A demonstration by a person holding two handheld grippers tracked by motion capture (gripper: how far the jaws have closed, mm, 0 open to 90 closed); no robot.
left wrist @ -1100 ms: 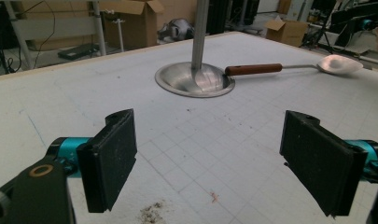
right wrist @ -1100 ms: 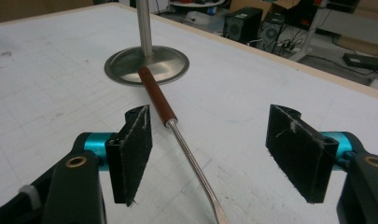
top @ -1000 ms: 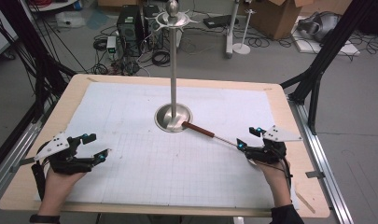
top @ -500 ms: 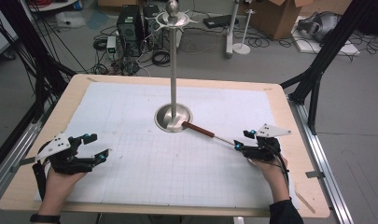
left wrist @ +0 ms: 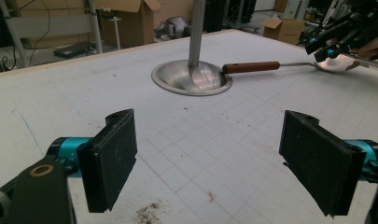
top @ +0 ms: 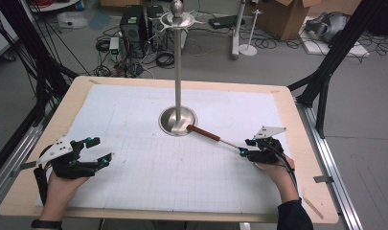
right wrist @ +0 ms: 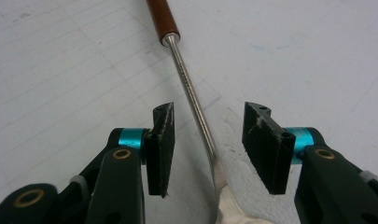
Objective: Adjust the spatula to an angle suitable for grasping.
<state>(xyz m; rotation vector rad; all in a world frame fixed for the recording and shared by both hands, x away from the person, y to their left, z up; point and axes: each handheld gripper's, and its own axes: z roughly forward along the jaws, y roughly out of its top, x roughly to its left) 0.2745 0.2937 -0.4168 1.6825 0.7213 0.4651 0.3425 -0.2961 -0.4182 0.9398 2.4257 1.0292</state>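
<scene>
The ladle (top: 215, 138) lies flat on the white gridded mat (top: 134, 182), right of the middle of the table (top: 306, 201). Its brown wooden handle (top: 203, 132) points up and left, its end resting on or right at the rim of the round metal base (top: 178, 120) of the tall pole stand (top: 177, 72). From the handle a thin steel shaft (right wrist: 191, 93) runs down and right to the bowl, which lies under the right gripper (top: 246, 146). In the left gripper view the shiny bowl (left wrist: 336, 64) shows beneath that gripper.

The right gripper straddles the shaft just above the bowl. Its jaws have just been closing and stand about half apart, the shaft between them, with a gap on each side; the pads (right wrist: 161, 149) do not press on the metal yet. The right hand (top: 273, 167) holds the gripper low over the mat.

Well apart, near the left edge of the mat, the left gripper (top: 97, 152) sits in the left hand (top: 62, 172) with its jaws spread wide and only bare mat between them. It is aimed toward the stand's base.

Beyond the table, cardboard boxes (top: 287, 17) and cables (top: 158, 57) lie on the floor
</scene>
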